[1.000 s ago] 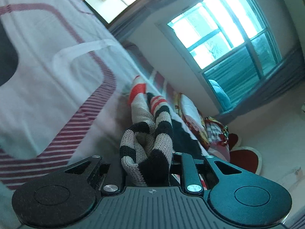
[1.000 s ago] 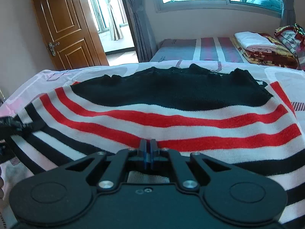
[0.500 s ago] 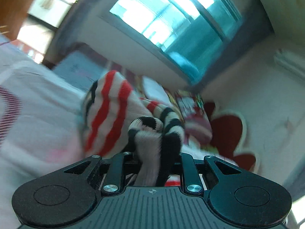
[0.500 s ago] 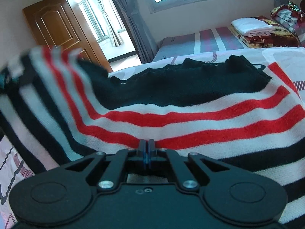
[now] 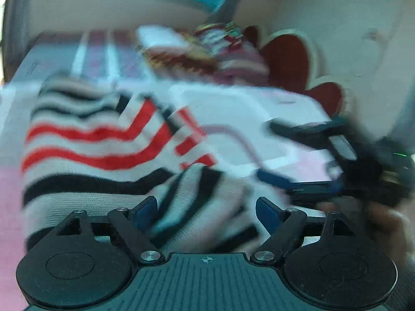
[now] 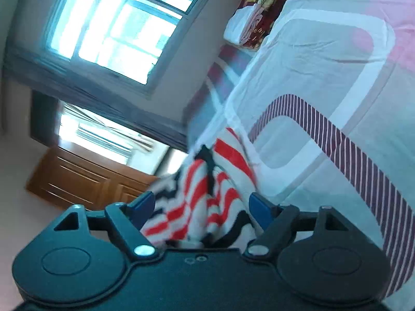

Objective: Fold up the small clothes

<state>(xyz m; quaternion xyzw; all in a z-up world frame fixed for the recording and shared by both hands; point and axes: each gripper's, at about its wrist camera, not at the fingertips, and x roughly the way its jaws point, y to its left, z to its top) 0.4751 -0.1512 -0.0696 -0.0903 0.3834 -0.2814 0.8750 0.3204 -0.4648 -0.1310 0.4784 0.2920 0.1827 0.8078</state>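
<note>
Left wrist view: left tongs (image 5: 206,207) spread wide, jaws just opened, pads clear of cloth. Striped sweater (image 5: 103,155) lies bunched on bed (image 5: 246,119), spanning 9 to 12 o'clock of tongs, one fold between blue pads (image 5: 145,210). Right tongs (image 5: 306,155) visible at 2 o'clock, blurred.
Right wrist view: right tongs (image 6: 201,204) likewise parted, jaws just opened. Sweater folds sit between pads, not pressed. Window (image 6: 116,28) at 10 o'clock, wooden door (image 6: 85,178) at 9 o'clock.
</note>
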